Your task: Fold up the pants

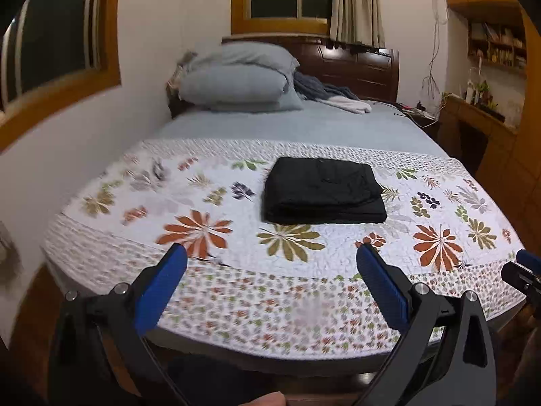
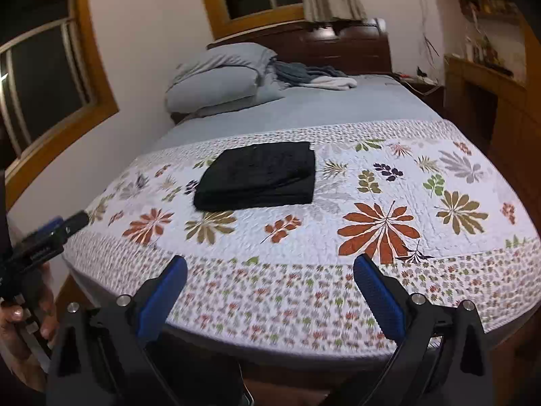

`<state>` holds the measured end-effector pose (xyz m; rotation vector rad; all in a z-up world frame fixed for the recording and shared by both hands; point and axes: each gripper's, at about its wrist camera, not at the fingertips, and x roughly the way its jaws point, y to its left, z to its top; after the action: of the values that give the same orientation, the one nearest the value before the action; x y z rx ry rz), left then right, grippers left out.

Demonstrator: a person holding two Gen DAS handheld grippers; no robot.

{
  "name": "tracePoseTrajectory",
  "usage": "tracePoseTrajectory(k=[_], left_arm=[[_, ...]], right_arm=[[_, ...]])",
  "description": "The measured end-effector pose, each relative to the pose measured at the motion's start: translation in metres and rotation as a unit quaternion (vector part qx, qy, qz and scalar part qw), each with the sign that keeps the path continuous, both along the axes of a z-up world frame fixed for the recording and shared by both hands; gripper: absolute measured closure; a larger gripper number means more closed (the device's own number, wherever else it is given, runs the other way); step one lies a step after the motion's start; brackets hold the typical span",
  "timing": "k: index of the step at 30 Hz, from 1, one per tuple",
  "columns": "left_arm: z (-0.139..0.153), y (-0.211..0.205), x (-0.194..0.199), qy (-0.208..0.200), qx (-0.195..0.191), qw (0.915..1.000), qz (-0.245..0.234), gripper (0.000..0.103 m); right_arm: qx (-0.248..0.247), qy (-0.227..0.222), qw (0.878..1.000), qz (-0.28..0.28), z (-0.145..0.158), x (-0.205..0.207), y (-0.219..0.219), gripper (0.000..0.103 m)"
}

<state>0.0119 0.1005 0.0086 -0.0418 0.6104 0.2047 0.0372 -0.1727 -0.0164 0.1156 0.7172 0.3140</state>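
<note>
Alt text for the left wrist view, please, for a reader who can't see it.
Black pants lie folded in a neat rectangle on a floral quilt covering the foot of a bed. The left tongs are open and empty in the foreground, short of the pants. Grey pillows are stacked at the headboard, and the right tongs show at the right edge.

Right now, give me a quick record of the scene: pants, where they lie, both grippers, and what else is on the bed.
pants: black pants, folded into a flat rectangle
surface: floral quilt at the foot of the bed
left gripper: open, empty, short of the pants
right gripper: open, empty, short of the pants
head of bed: stacked pillows, loose clothes
</note>
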Motion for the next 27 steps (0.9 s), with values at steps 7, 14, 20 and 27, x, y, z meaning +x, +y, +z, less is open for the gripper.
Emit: tracePoseTrajectory(k=[7, 14, 20, 27], left_arm=[[0.031, -0.01, -0.048, -0.023, -0.022, 0.9995, -0.005, 0.003], [0.037, -0.014, -0.066, -0.028, -0.041, 0.9987, -0.009, 0.003], [0.035, -0.013, -0.068, -0.023, -0.038, 0.999, -0.01, 0.003], [0.033, -0.009, -0.063, -0.025, -0.031, 0.9992, -0.001, 0.003]], right_arm=[[-0.018, -0.044, 0.999, 0.016, 0.041, -0.049, 0.017, 0.004], [-0.022, -0.06, 0.998, 0.022, 0.055, -0.067, 0.024, 0.004], [-0.02, -0.066, 0.997, 0.03, 0.057, -0.069, 0.028, 0.004], [-0.021, -0.054, 0.997, 0.042, 0.048, -0.058, 0.039, 0.004]])
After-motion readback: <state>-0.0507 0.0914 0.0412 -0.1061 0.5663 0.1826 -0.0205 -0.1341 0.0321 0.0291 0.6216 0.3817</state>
